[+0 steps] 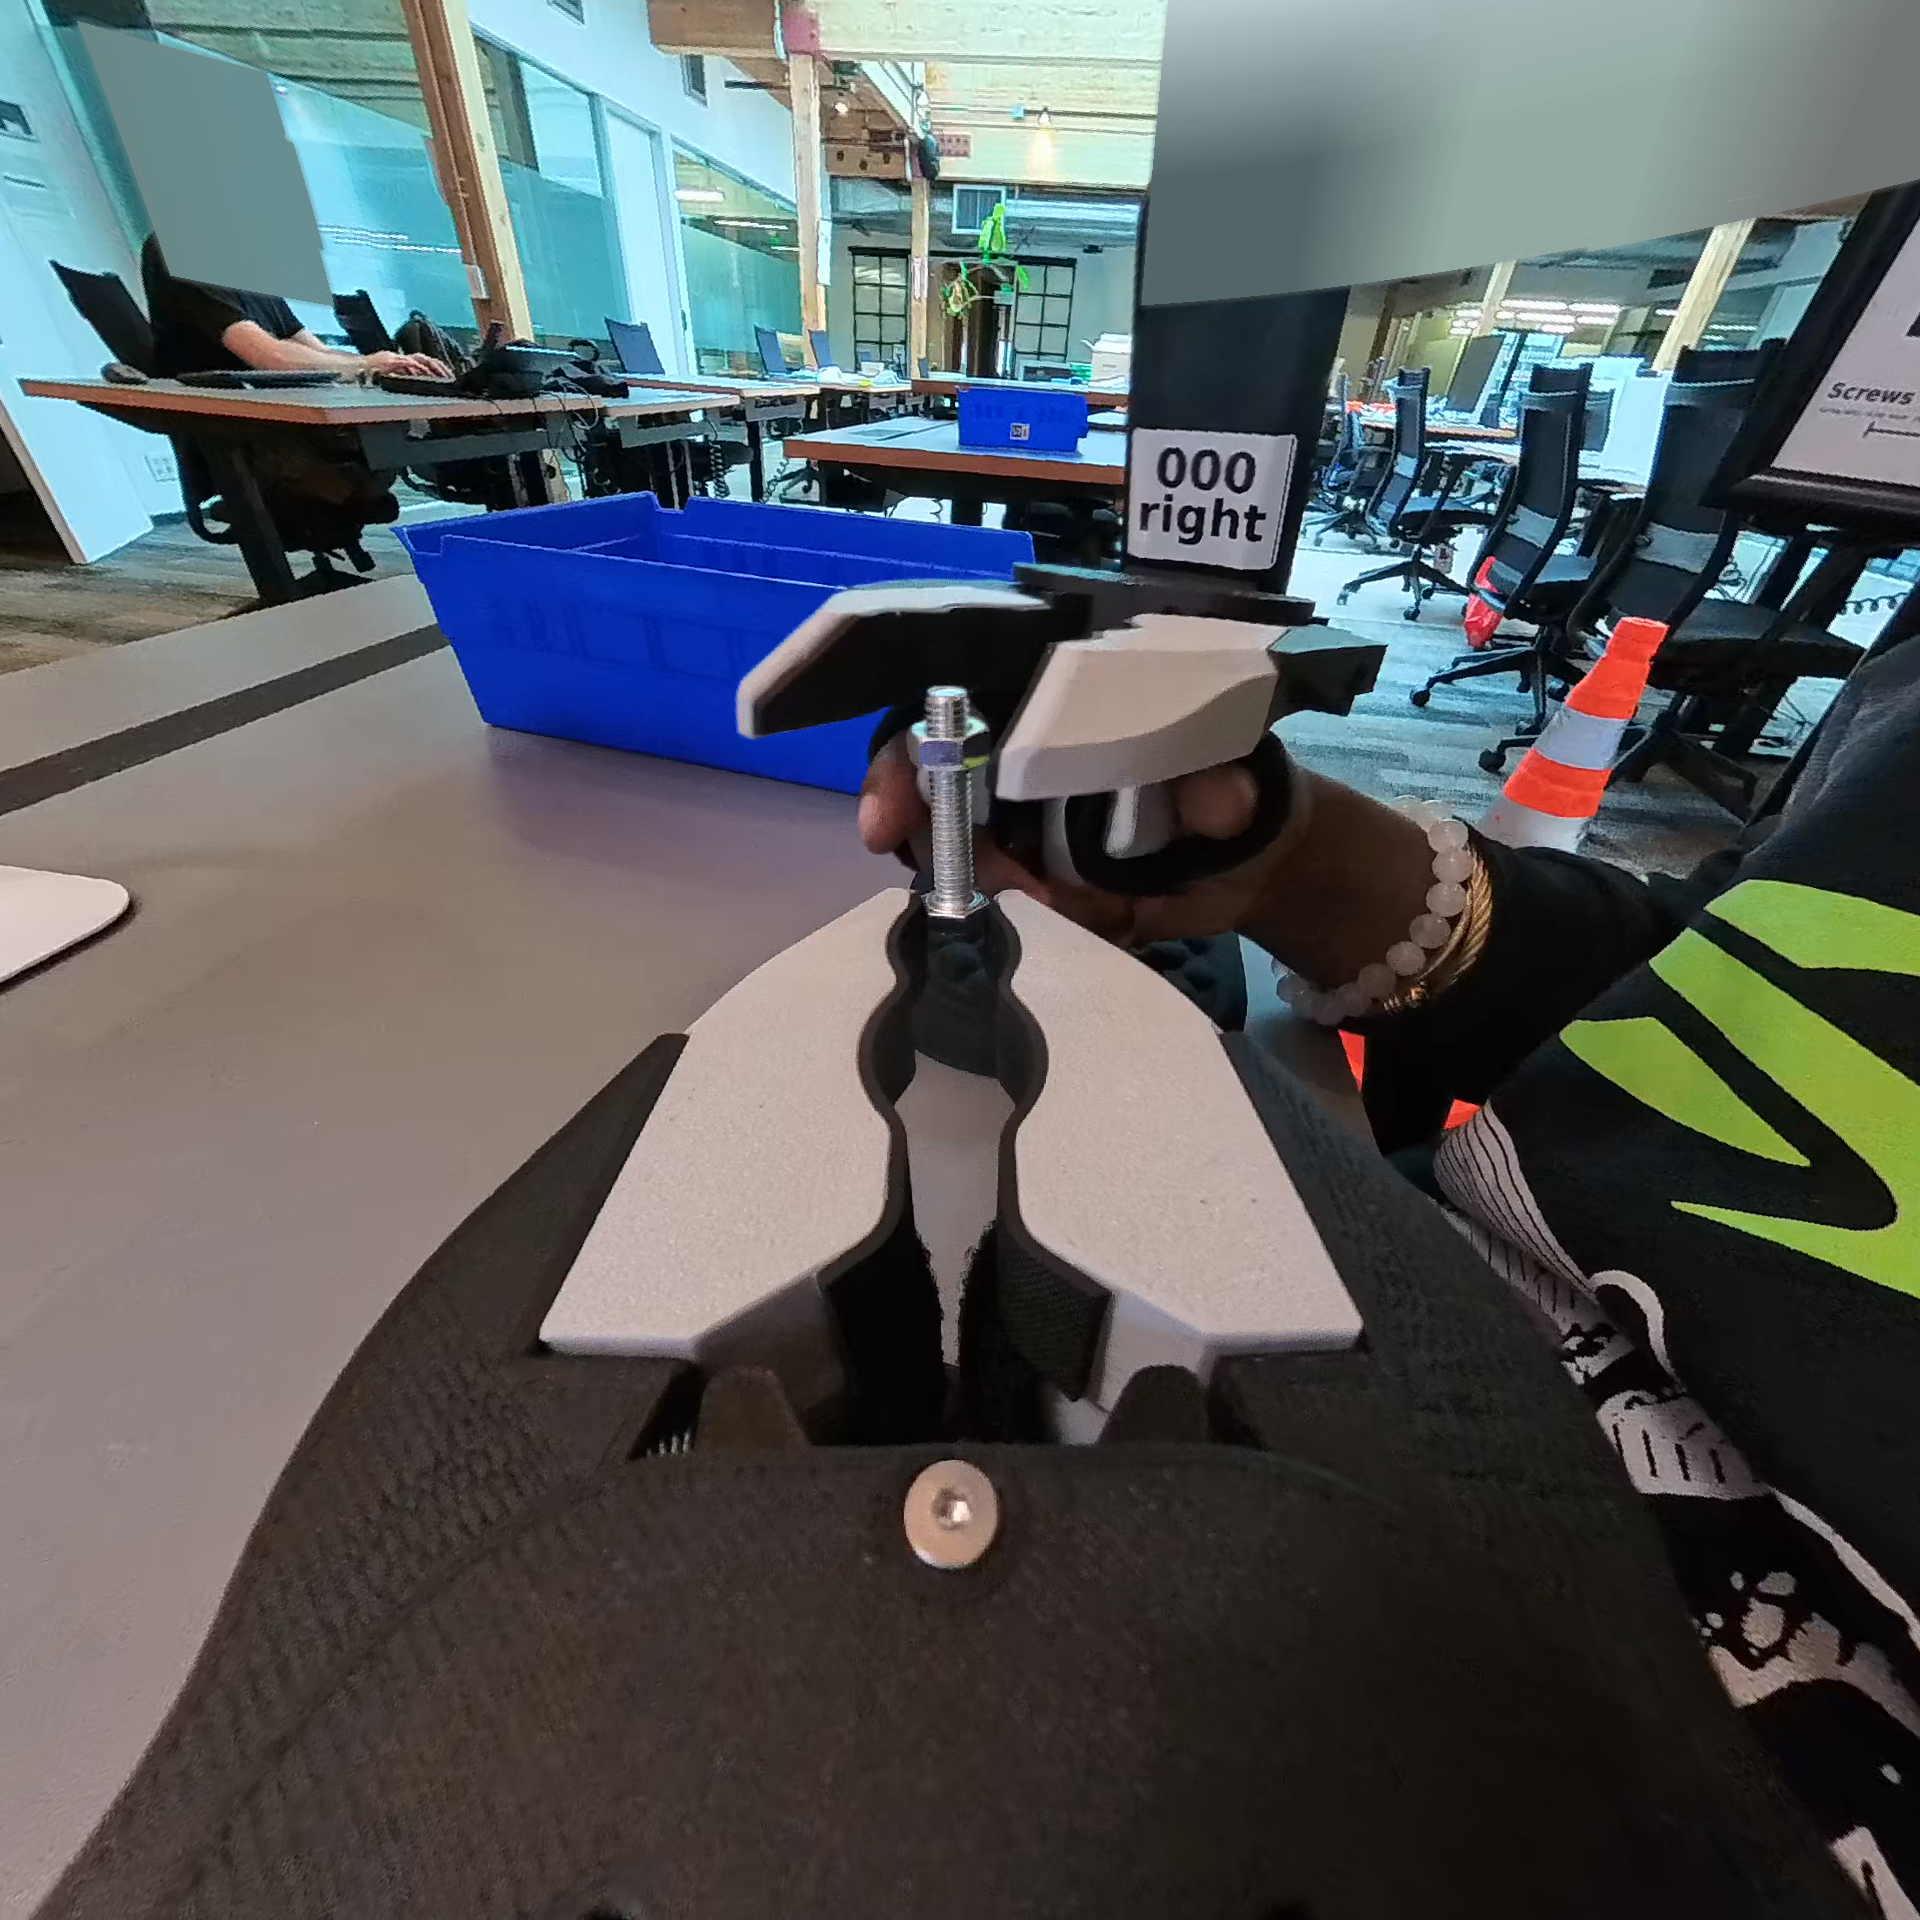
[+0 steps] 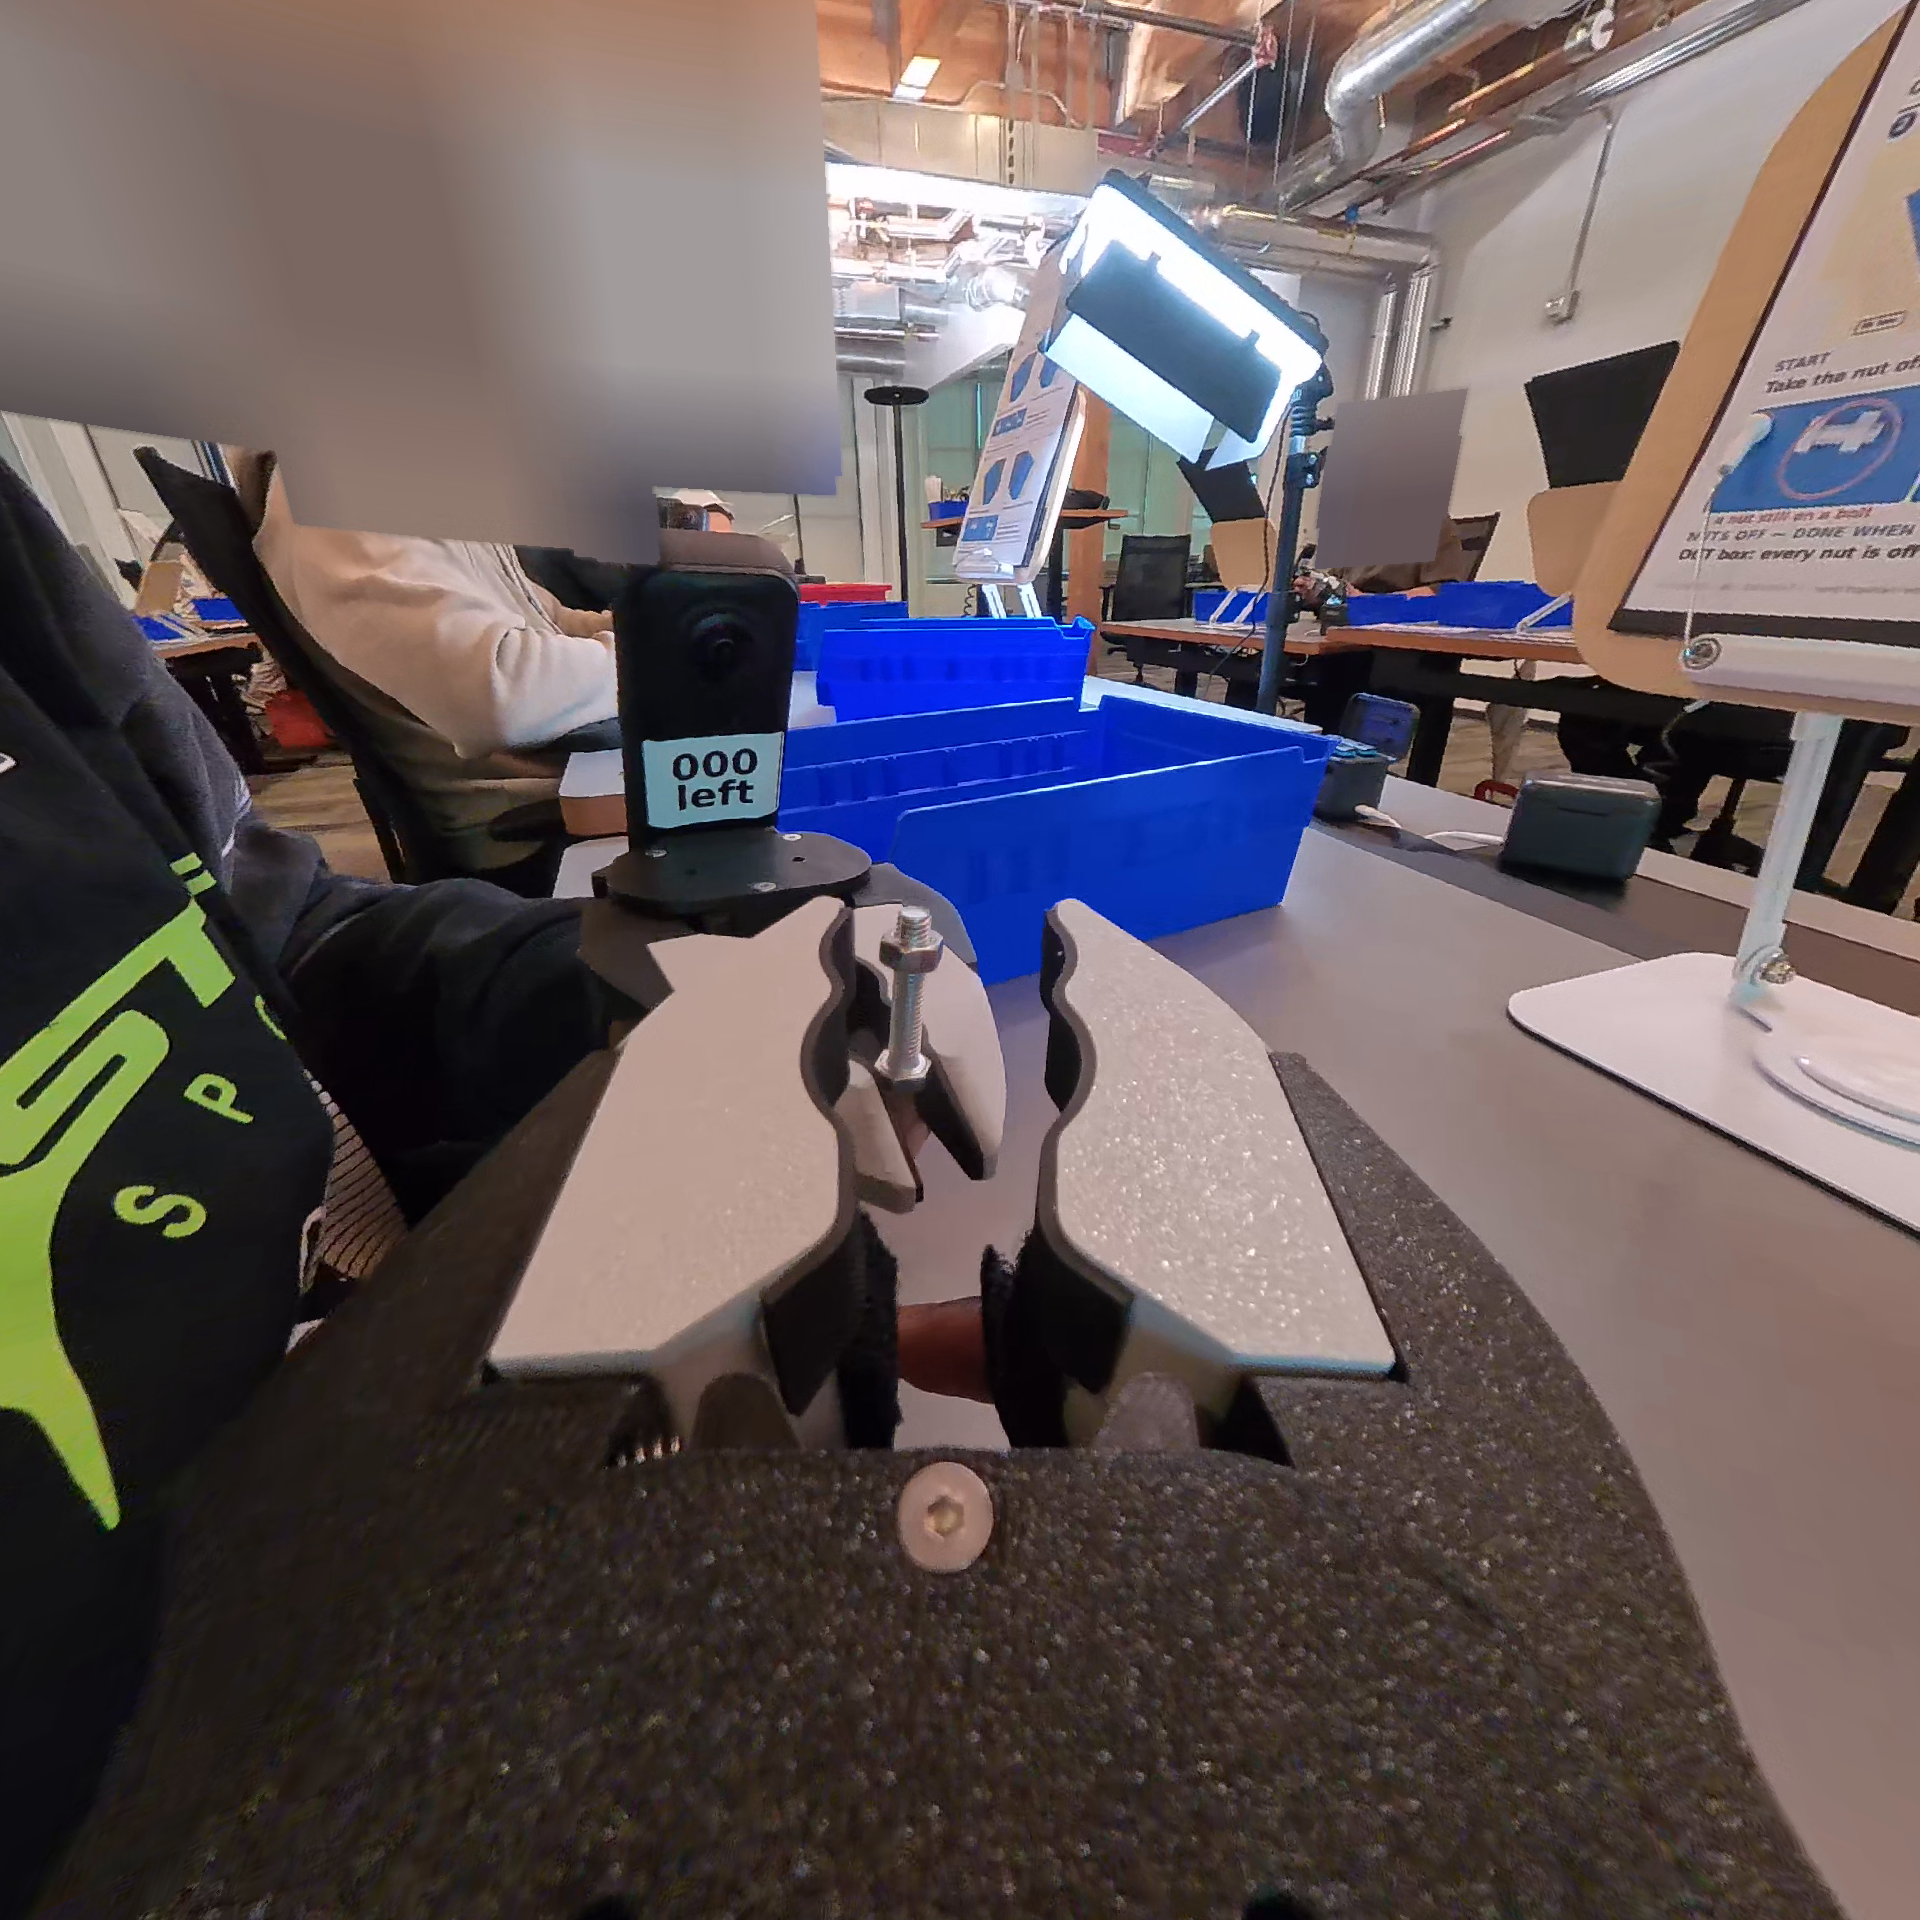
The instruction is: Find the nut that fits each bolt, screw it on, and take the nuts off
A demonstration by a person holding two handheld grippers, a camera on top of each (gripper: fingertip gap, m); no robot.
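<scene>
Left claw (image 1: 951,920) around upright silver bolt (image 1: 949,821), nut (image 1: 948,750) near top

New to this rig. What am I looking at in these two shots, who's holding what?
No robot here: a person holds a hand-held two-finger gripper in each hand, and each gripper carries a wide-angle camera looking forward along its own fingers.

The left wrist view looks out from the left gripper. It is shut on the head end of a silver bolt, which stands upright with a nut threaded near its top. Beyond it is the right gripper, close around the nut.

The right wrist view looks out from the right gripper, whose fingers are apart, with the same bolt and nut between them, apparently untouched. The left gripper shows behind.

On the grey table sit a blue bin and a white sign stand.
</scene>
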